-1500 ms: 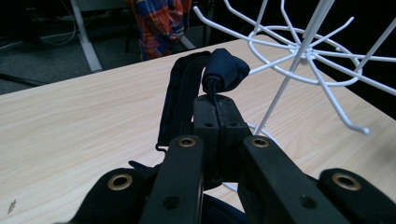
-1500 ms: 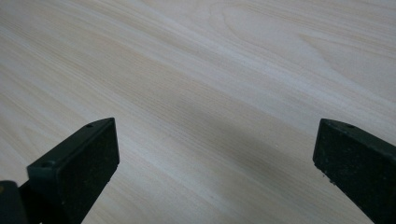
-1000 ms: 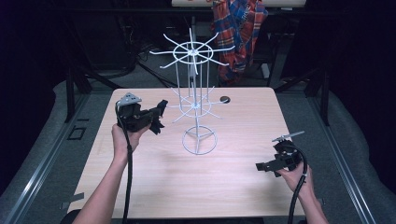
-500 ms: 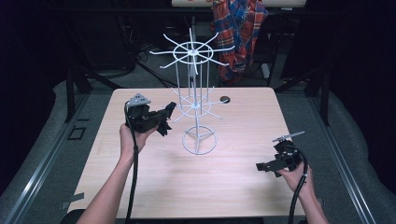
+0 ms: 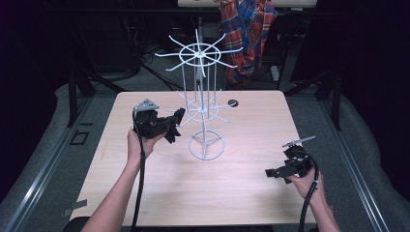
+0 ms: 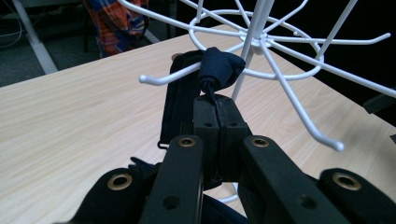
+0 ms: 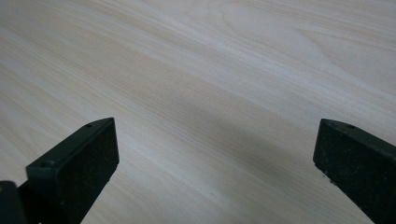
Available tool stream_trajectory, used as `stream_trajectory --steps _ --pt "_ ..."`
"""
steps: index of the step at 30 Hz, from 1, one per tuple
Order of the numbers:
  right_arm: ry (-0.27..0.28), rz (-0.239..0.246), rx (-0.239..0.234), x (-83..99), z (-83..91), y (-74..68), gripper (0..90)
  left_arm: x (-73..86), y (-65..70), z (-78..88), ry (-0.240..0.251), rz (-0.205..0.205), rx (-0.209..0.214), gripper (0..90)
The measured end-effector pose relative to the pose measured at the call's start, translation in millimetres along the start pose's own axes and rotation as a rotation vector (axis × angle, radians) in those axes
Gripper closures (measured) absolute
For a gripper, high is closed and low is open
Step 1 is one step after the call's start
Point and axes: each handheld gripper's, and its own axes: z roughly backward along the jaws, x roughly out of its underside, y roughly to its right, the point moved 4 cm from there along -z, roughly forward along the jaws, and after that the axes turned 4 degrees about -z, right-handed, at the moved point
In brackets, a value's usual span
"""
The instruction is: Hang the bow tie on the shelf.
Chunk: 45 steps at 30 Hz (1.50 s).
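Left claw (image 6: pixel 217 109) clamped tight, jaws pressed together on a dark navy cloth (image 6: pixel 219 70) — a bunched fold of it pinched at the tips. Cloth draped over one white prong of the wire rack (image 6: pixel 254 44), the bunched part sitting right on the prong, a longer strip hanging down on the left of the jaws toward the bench (image 6: pixel 74 116). Seen from the high view: left claw (image 5: pixel 177 126) held above the bench by the left hand (image 5: pixel 140 142), pointing at the lower ring of prongs on the white wire rack (image 5: pixel 199 104), the tips just beside that ring. Rack upright near the middle of the bench (image 5: pixel 232 193), round wire base flat on the wood, a second and wider ring of prongs at the top.

Right claw (image 5: pixel 271 172) well apart from the rack, low near the front right corner of the bench, gripped by the right hand (image 5: pixel 307 181). In the right gripper view, right claw (image 7: pixel 215 158) spread wide — nothing between the jaws but bare pale wood.

Small dark round object (image 5: pixel 233 103) on the bench behind the rack, too small to identify.
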Motion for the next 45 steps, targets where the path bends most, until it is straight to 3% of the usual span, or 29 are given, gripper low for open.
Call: stream_trajectory --steps 18,36,45 --pt "-0.006 -0.002 -0.035 0.2 -2.9 1.2 0.0 16.4 1.3 -15.0 -0.011 0.018 0.024 88.9" --pt "-0.012 0.001 -0.020 0.7 -2.2 -1.0 0.0 23.1 -1.4 -25.5 0.004 0.054 0.029 88.2" --pt "-0.020 0.006 -0.019 1.2 -2.9 -1.4 1.2 25.4 -0.9 -27.8 -0.013 0.034 0.022 84.9"
